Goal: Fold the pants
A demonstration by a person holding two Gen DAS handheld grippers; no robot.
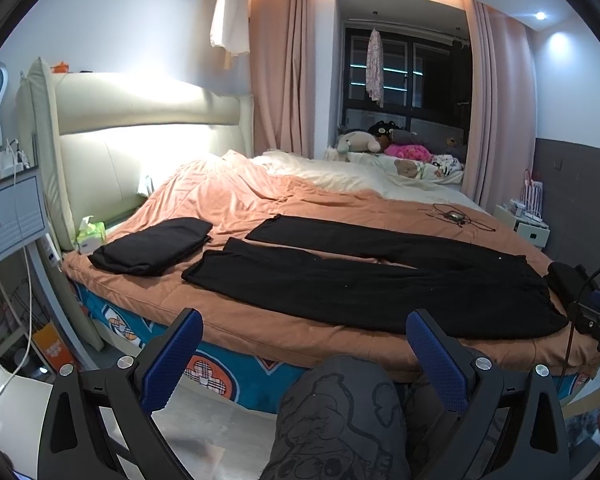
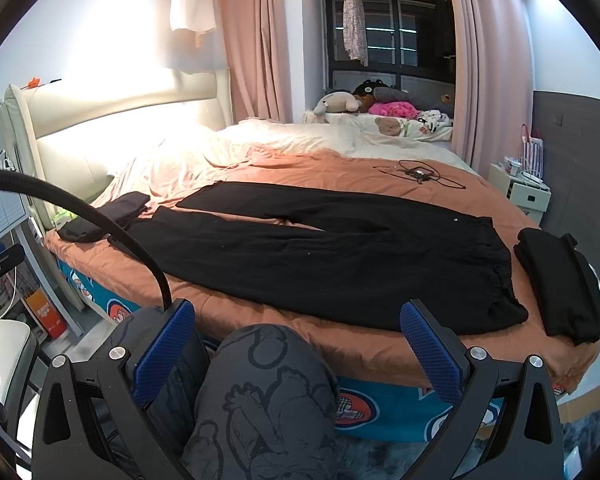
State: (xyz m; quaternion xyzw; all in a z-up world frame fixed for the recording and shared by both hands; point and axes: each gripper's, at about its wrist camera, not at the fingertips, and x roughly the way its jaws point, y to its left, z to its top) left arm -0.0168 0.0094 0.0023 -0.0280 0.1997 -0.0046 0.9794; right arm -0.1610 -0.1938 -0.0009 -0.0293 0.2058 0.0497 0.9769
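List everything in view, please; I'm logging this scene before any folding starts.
pants: 1, black, spread flat on the bed, legs toward the headboard
folded garments: 2, black, one beyond each end of the pants
blanket: 1, orange, under the pants
cable: 1, black, on the blanket's far side
tissue pack: 1, green, by the headboard
stuffed toys: several, mixed colours, at the window
curtains: pink, flanking the window
nightstand: 1, white, right of the bed
left gripper: open, short of the bed
right gripper: open, short of the bed
knee: grey printed trousers, between the fingers
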